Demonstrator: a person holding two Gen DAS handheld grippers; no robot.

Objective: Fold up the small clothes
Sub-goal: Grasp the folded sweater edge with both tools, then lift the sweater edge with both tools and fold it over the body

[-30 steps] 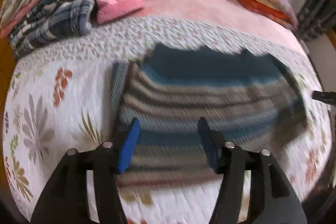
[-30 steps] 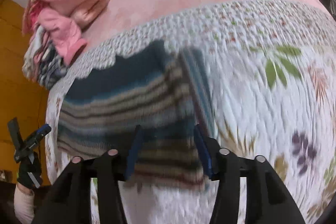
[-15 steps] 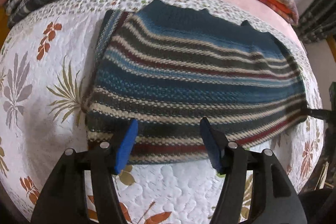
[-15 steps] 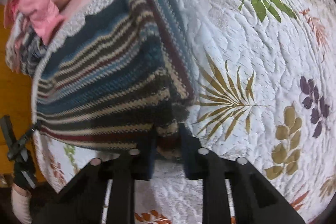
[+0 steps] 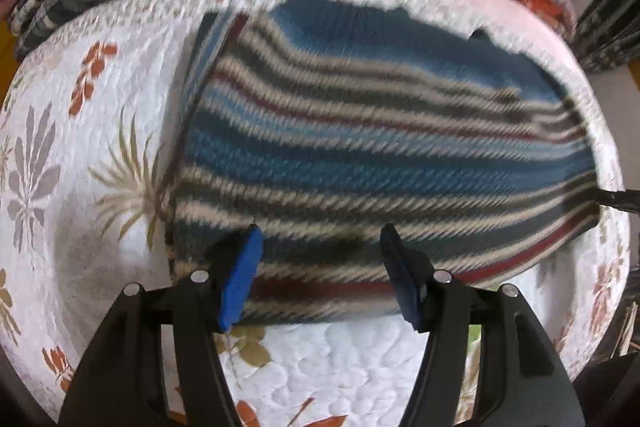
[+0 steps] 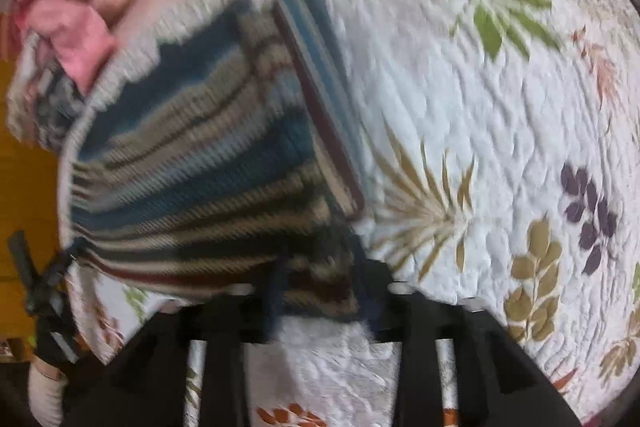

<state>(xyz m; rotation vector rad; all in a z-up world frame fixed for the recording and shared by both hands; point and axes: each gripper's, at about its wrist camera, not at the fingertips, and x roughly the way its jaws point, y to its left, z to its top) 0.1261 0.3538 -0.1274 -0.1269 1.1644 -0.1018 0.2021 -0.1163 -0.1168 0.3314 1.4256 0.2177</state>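
Since half a second ago the right gripper (image 6: 320, 287) has clamped the striped sweater (image 5: 360, 155) hem; with the left gripper (image 5: 320, 267) spread empty, a one-sided lift could skew it.

The left gripper (image 5: 320, 263) is held low with its jaws spread wide; its blue fingers (image 5: 240, 279) stand well apart, gripping nothing. In the right wrist view it shows again at 8 o'clock, on a gloved hand (image 6: 50, 343). The right gripper (image 6: 320, 291) has its dark fingers (image 6: 276, 291) drawn close together on the knit (image 6: 200, 171) at its near corner. That view is blurred.
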